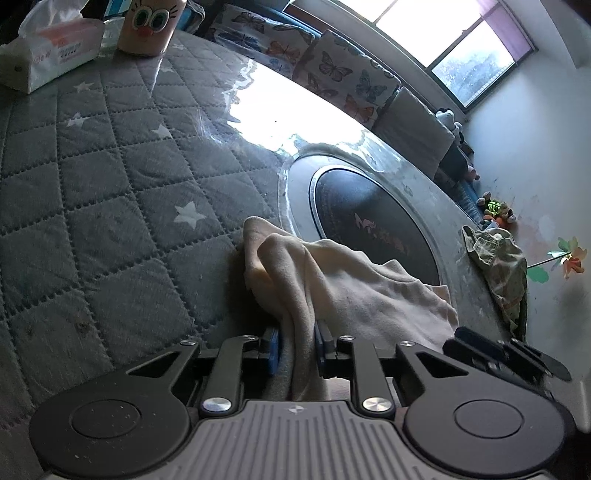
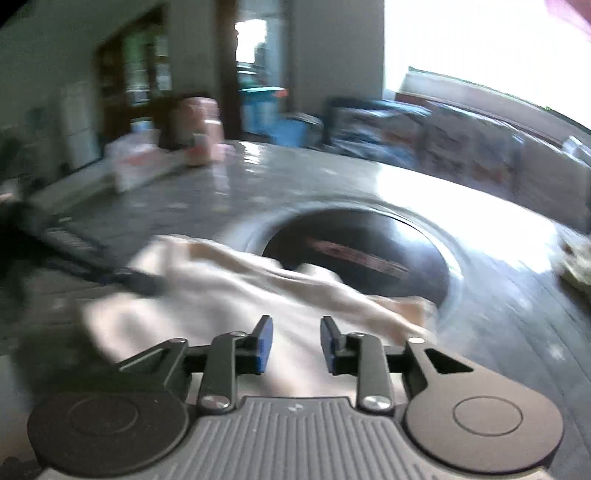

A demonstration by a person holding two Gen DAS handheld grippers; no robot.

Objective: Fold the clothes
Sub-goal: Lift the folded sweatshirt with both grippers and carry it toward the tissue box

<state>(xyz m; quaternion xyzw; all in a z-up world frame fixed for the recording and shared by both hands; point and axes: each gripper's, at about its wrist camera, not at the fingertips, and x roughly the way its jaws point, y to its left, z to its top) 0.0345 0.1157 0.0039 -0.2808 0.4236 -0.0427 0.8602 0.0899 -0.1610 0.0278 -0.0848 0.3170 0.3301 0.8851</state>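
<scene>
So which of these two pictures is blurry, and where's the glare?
Right wrist view: motion blur smears the cream cloth and the background. Left wrist view: sharp, but window light burns out a patch of the table.

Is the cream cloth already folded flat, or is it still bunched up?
Bunched up. The cream cloth lies in loose ridges, one part pinched in the left gripper; no flat fold shows.

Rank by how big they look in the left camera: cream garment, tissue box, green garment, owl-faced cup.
1. Cream garment, though it is nearest.
2. Tissue box.
3. Green garment and owl-faced cup look alike; unranked.
</scene>
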